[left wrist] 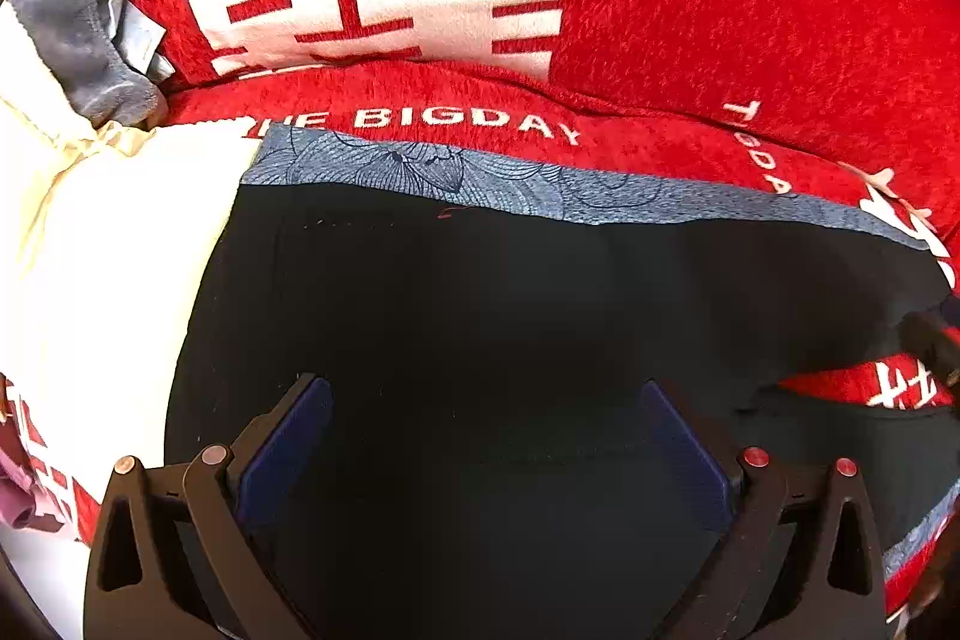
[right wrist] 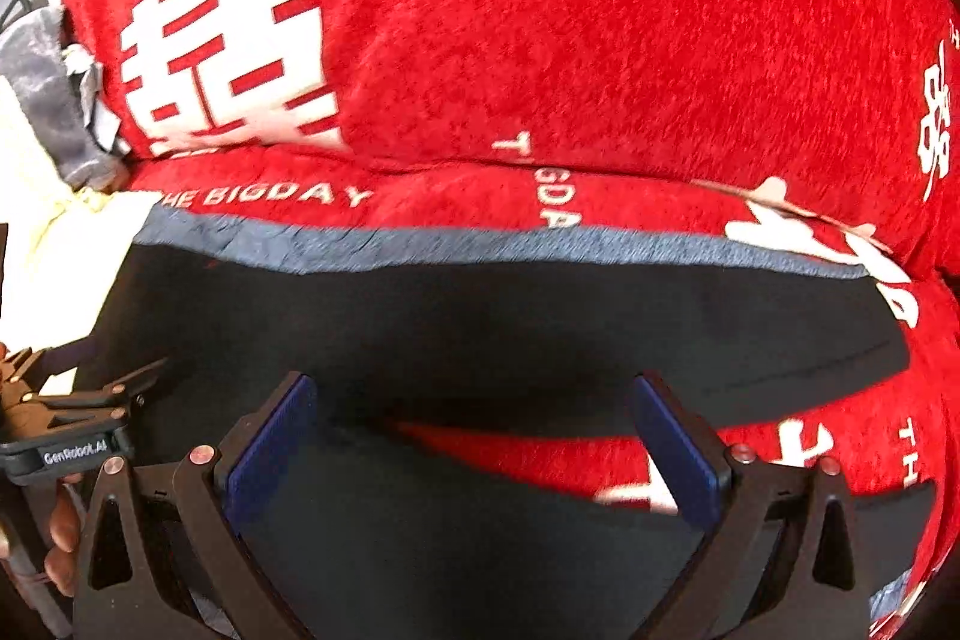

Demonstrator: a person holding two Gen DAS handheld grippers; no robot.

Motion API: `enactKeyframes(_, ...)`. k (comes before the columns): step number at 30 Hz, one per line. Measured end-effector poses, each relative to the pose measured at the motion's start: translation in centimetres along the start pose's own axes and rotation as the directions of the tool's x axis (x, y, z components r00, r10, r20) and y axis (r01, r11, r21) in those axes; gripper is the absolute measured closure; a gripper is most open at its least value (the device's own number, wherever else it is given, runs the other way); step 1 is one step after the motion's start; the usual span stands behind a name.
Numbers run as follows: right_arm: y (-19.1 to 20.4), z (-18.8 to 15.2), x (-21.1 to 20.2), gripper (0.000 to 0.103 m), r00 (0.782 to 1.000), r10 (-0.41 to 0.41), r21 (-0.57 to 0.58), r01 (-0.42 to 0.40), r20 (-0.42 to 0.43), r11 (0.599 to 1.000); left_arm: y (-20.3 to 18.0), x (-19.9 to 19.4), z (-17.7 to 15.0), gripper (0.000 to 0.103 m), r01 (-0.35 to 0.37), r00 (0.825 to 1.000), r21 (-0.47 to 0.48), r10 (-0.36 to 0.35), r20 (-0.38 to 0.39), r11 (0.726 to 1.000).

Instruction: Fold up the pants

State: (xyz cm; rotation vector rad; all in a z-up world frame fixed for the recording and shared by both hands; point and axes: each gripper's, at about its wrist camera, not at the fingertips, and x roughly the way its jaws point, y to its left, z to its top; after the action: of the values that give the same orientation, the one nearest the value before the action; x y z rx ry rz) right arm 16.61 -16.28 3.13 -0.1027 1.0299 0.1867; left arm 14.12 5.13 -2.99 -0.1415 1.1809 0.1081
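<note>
At the far left of the left wrist view we see a crumpled grey plush cloth (left wrist: 72,34) wedged against the sofa back, and below it a pale cream fabric (left wrist: 120,244) that runs right up to the left edge of the dark navy pants (left wrist: 480,310). The pants lie flat on the red plush sofa cover with white lettering (left wrist: 720,10), spread wide across the seat. Under them lies a grey-blue floral-print cloth (left wrist: 420,166), which shows as a strip along their far edge. Behind this strip the seat meets the back cushions, so we have little room forward.

Our left gripper (left wrist: 480,436) hangs over the middle of the pants with its blue-padded fingers (left wrist: 288,448) spread wide apart, nothing between them.

Further right, in the right wrist view, the left gripper (right wrist: 66,436) shows at the left border. Our right gripper (right wrist: 474,436) also stands wide open and holds nothing, poised over the pants (right wrist: 480,334). Here two dark pieces of the pants part, leaving a wedge of red sofa cover (right wrist: 600,40) exposed between them. The right end of the pants stops short of the seat's right side, where the red cover lies bare.
</note>
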Motion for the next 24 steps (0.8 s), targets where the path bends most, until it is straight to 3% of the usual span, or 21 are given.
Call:
enactKeyframes(2,-0.1,0.5,-1.7,0.0,0.995,-0.052,-0.005,0.052,0.08,0.999,0.1,-0.3,0.3,0.0,0.002,1.0,0.007,-0.002,0.017,1.0)
enactKeyframes(5,0.3,0.6,-6.2,0.0,0.956,-0.106,0.001,0.11,0.274,0.994,0.2,-1.7,0.4,0.0,0.009,0.996,0.026,-0.011,0.084,1.0)
enactKeyframes(7,-0.1,1.4,-6.3,0.0,0.952,-0.048,0.008,0.048,0.303,0.999,0.0,-1.8,0.5,0.0,0.013,0.995,0.043,-0.018,0.097,0.999)
enactKeyframes(9,-0.9,2.4,-4.2,0.0,0.971,0.038,0.017,-0.043,0.234,0.999,-0.2,-1.2,1.0,0.0,-0.004,0.997,0.055,-0.001,0.083,0.998)
enactKeyframes(10,-1.4,2.9,-2.4,0.0,0.985,0.067,0.049,-0.076,0.161,0.996,-0.1,-0.9,1.2,0.0,-0.01,0.997,0.054,0.005,0.076,0.998)
enactKeyframes(15,-2.8,2.7,2.0,0.0,0.997,0.07,0.132,-0.073,0.031,0.988,0.2,0.5,1.8,0.0,-0.002,0.999,0.046,0.0,0.054,0.999)
enactKeyframes(19,-2.6,2.6,4.7,0.0,0.998,0.051,0.056,-0.049,-0.037,0.997,-0.1,2.3,3.2,0.0,-0.002,1.0,0.039,0.001,0.024,0.999)
enactKeyframes(24,-1.7,4.0,7.1,0.0,0.994,0.057,-0.155,-0.071,-0.092,0.985,-0.7,4.2,4.9,0.0,-0.013,1.0,0.045,0.013,-0.005,0.999)
